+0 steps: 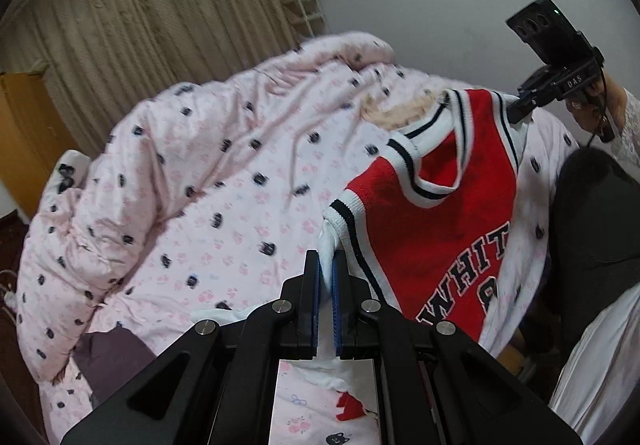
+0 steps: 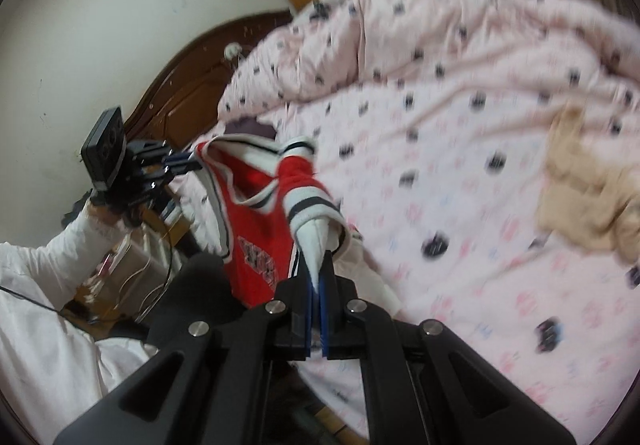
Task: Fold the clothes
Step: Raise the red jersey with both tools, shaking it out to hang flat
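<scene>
A red knit vest [image 1: 432, 213] with white and navy trim and white lettering hangs in the air above the bed, stretched between both grippers. My left gripper [image 1: 325, 265] is shut on white cloth at one shoulder of the vest. My right gripper [image 2: 318, 277] is shut on white cloth at the other shoulder; the vest [image 2: 256, 229] hangs to its left. Each gripper also shows in the other's view, the right one [image 1: 520, 111] at the upper right, the left one [image 2: 188, 165] at the left.
A rumpled pink quilt [image 1: 224, 181] with dark cat prints covers the bed [image 2: 460, 149]. A beige garment [image 2: 588, 197] lies on it. A dark wooden headboard [image 2: 180, 93], a wardrobe [image 1: 24, 141] and curtains [image 1: 152, 13] stand behind. The person's white sleeve [image 2: 60, 245] is at the left.
</scene>
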Motion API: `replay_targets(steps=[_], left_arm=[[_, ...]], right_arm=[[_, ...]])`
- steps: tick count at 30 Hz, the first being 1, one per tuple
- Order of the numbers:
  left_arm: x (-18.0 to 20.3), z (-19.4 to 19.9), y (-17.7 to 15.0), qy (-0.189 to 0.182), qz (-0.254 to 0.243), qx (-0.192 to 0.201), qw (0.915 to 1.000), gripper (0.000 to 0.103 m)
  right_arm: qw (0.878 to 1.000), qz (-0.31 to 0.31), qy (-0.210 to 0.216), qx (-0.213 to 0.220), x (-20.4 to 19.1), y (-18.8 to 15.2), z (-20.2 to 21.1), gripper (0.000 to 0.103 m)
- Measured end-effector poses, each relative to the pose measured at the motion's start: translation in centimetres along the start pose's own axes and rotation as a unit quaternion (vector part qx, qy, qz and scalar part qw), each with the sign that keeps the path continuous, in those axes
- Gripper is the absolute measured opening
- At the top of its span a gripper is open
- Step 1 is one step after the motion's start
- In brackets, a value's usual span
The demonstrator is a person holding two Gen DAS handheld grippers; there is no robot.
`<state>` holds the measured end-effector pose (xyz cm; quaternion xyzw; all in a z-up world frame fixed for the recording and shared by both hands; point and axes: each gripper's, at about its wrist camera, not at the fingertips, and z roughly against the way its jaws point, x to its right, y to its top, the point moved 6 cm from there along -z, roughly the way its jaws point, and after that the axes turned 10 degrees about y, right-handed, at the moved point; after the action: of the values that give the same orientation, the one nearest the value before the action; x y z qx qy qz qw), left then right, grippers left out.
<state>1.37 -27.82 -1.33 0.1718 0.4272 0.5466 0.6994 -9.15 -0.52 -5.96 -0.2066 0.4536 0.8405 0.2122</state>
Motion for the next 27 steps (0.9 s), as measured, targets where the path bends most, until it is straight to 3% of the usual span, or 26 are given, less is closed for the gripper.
replay_targets(steps=[6, 13, 20, 27], left_arm=[[-2.1, 4.1, 2.2, 0.054, 0.039, 0.056, 0.9962, 0.004], [-4.1, 8.1, 3.8, 0.104, 0.069, 0.112, 0.9858, 0.004], [-5.7, 10.6, 4.9, 0.128, 0.089, 0.145, 0.977, 0.004], [-7.1, 12.4, 5.8, 0.144, 0.1, 0.168, 0.9701, 0.004]], right_arm=[[0.997, 0.054, -0.026, 0.057, -4.5, 2.7, 2.9, 0.003], [0.986, 0.11, -0.043, 0.114, -9.7, 4.7, 6.0, 0.003], [0.976, 0.145, -0.053, 0.153, -14.1, 6.2, 8.7, 0.003], [0.97, 0.168, -0.064, 0.165, -17.4, 7.2, 10.2, 0.003]])
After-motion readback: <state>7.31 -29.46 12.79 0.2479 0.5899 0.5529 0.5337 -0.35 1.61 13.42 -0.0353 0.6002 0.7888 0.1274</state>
